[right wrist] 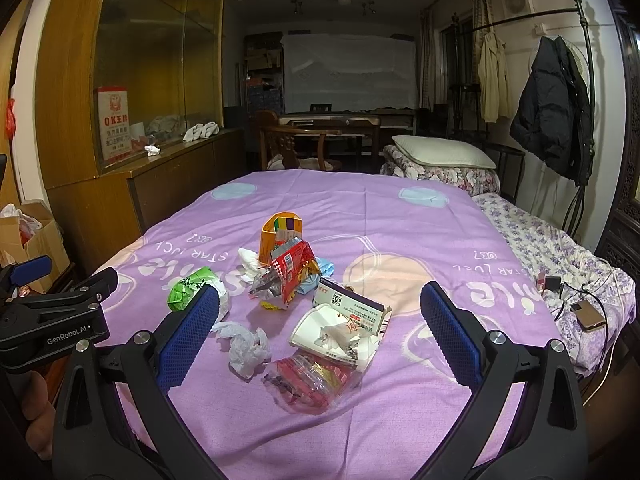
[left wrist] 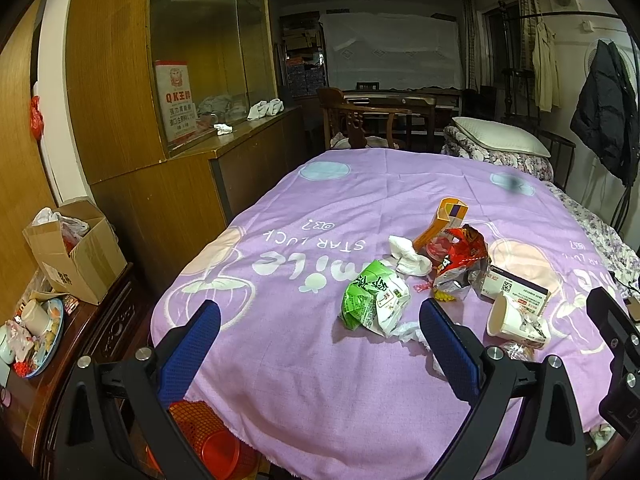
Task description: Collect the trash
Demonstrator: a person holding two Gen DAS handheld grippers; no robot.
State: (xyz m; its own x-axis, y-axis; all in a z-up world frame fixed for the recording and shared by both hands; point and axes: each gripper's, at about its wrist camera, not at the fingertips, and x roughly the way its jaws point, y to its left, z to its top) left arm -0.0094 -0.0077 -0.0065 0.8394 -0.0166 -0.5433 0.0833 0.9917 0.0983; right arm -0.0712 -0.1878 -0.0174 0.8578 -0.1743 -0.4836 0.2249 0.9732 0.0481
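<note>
From the left wrist camera, a purple bedsheet [left wrist: 328, 360] printed with circles and the words "STAR LUCK" covers the surface in a cluttered room with a wooden cabinet [left wrist: 120, 80] along the left wall and a red mesh basket [left wrist: 204, 440] low at the near edge. The left gripper [left wrist: 320, 332] hovers with jaws spread wide and empty, a green wrapper [left wrist: 374, 300] lying between the fingers; beyond it sit a white tissue [left wrist: 408, 256], an orange carton [left wrist: 444, 224] leaning up and away, and a red snack bag [left wrist: 464, 256]. From the right wrist camera, the right gripper [right wrist: 320, 320] likewise hangs open, holding nothing. Between its fingers a crushed paper cup [right wrist: 332, 332] lies on its side, mouth toward the left, beside a crumpled plastic bag [right wrist: 246, 346], a clear wrapper [right wrist: 308, 380] and a white box [right wrist: 352, 308].
</note>
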